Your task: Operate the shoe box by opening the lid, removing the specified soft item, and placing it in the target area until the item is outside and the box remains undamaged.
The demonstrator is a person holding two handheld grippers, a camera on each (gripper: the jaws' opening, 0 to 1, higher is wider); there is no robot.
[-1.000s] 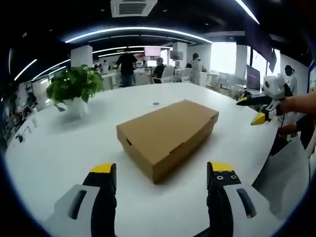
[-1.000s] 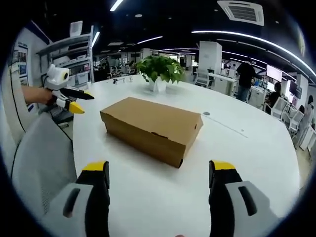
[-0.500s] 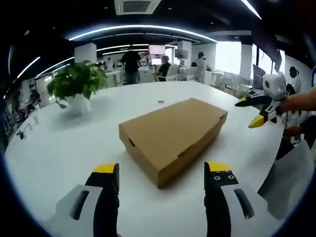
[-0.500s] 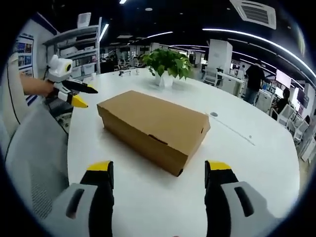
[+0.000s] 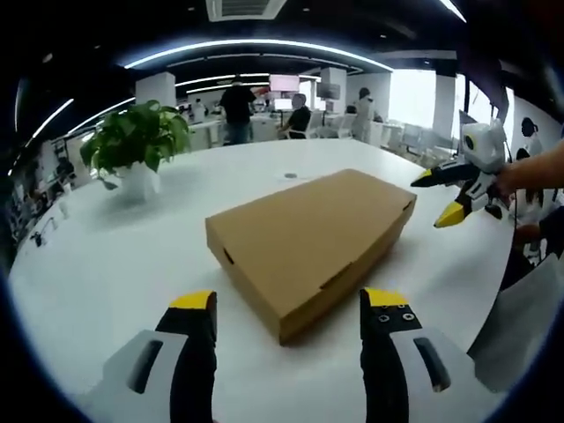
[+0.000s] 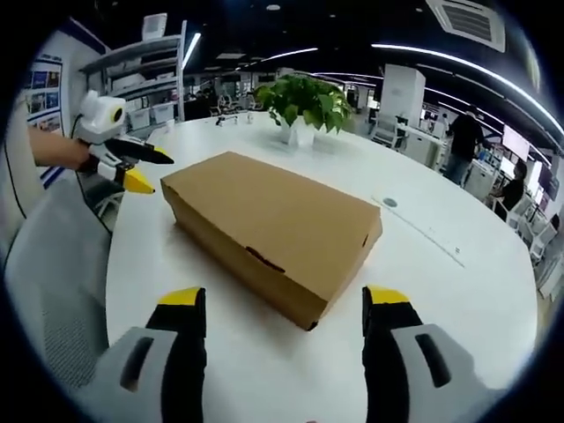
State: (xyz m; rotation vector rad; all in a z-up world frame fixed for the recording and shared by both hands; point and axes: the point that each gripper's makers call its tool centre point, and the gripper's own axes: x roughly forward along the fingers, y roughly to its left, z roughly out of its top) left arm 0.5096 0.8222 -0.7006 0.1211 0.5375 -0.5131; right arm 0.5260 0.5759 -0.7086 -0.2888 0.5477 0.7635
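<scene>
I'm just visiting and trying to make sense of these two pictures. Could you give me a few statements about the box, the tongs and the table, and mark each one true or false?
1. The cardboard shoe box has its lid shut. True.
2. The left tongs are clamped on the box. False: their jaws stand apart, short of the box and holding nothing.
3. A potted plant stands on the white table. True.
4. A soft item lies on the table beside the box. False: none shows outside the box.
5. The right tongs are open. True.
</scene>
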